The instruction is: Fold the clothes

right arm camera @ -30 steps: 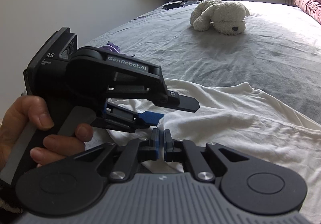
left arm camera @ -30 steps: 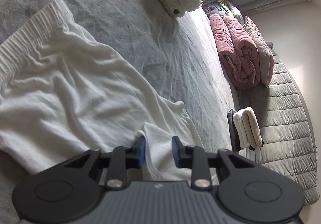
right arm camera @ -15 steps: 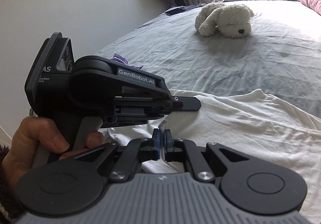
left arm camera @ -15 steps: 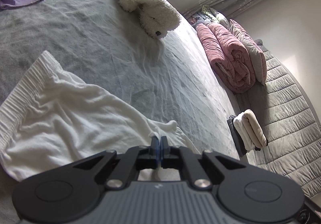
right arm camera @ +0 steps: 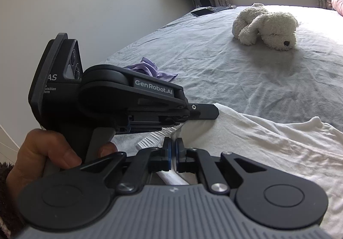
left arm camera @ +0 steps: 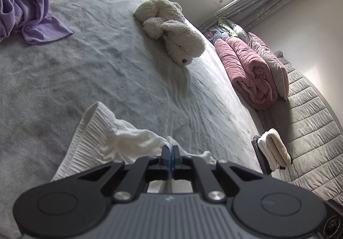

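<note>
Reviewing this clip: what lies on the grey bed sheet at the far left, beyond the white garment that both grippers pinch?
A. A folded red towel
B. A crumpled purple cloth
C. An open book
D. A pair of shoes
B: in the left wrist view a crumpled purple cloth lies on the bed sheet, well beyond the white garment.

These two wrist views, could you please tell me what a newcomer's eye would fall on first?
Probably the fluffy white stuffed dog lying alone mid-bed on the grey sheet. Next, the crumpled white garment in the foreground, pinched at its edge by the left gripper and the right gripper, jaws shut. A rumpled purple cloth lies at the bed's far left.
</note>
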Demonstrator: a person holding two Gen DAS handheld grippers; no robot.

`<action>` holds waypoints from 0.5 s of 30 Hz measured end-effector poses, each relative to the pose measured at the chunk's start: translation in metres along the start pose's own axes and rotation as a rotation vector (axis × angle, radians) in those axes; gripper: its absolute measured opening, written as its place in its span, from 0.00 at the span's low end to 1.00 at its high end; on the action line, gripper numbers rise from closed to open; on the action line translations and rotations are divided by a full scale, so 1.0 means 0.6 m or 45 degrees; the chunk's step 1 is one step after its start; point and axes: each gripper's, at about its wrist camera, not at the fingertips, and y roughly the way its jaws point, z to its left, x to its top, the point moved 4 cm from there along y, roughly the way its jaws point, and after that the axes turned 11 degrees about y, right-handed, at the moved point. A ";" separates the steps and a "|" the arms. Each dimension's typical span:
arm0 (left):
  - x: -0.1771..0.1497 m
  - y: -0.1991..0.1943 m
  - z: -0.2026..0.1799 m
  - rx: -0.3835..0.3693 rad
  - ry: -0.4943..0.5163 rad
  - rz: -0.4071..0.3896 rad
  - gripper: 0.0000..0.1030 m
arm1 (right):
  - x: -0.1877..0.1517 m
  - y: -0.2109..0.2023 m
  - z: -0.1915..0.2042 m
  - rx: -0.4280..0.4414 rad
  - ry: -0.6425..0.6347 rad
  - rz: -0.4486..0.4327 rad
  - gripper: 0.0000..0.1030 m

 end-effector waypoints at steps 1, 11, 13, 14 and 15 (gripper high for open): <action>0.001 -0.003 0.007 0.010 0.001 -0.001 0.01 | -0.002 0.008 0.004 0.003 0.003 0.006 0.05; -0.003 -0.008 0.059 0.103 0.039 0.015 0.01 | -0.024 0.073 0.019 0.010 0.040 0.062 0.06; -0.005 -0.005 0.063 0.130 0.062 0.025 0.01 | -0.029 0.083 0.019 0.002 0.047 0.074 0.06; -0.006 -0.003 0.064 0.143 0.072 0.030 0.02 | -0.031 0.087 0.018 -0.001 0.049 0.079 0.06; -0.007 -0.001 0.065 0.153 0.076 0.035 0.02 | -0.033 0.089 0.018 -0.002 0.049 0.081 0.06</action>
